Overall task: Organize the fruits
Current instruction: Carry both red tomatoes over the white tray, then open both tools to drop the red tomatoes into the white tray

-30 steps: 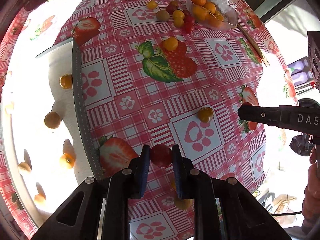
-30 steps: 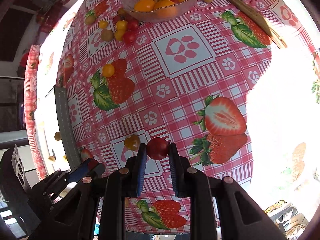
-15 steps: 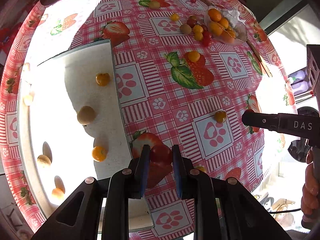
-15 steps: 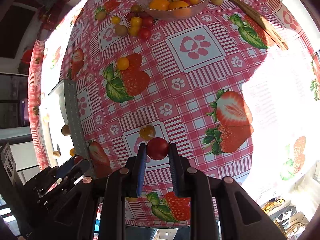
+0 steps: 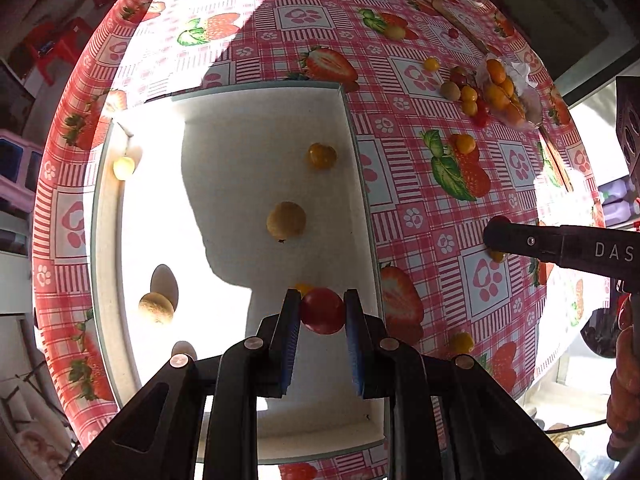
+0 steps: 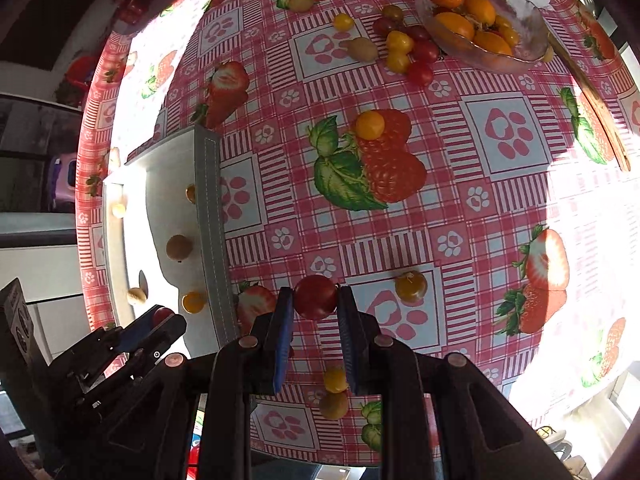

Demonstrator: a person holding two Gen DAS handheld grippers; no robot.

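My left gripper [image 5: 322, 314] is shut on a red cherry tomato [image 5: 322, 309] and hangs over the near right part of the white tray [image 5: 362, 184]. Several yellow and tan fruits lie in the tray, among them an orange one [image 5: 321, 155] and a tan one [image 5: 286, 220]. My right gripper [image 6: 315, 300] is shut on a second red cherry tomato [image 6: 315, 296], above the tablecloth just right of the tray's grey wall [image 6: 210, 216]. The left gripper [image 6: 160, 318] shows at lower left in the right wrist view, the right gripper [image 5: 496, 236] at the right in the left wrist view.
A glass bowl [image 6: 520, 54] of orange fruits stands at the far right, with a cluster of loose tomatoes [image 6: 404, 48] beside it. Single yellow fruits [image 6: 370, 125] [image 6: 411, 286] [image 6: 335, 379] lie on the strawberry-print cloth. A wooden stick [image 6: 588, 92] lies beyond the bowl.
Both grippers have moved left toward the tray, each still holding its tomato. The left one has passed from the tablecloth over the tray's wall to above the tray floor.
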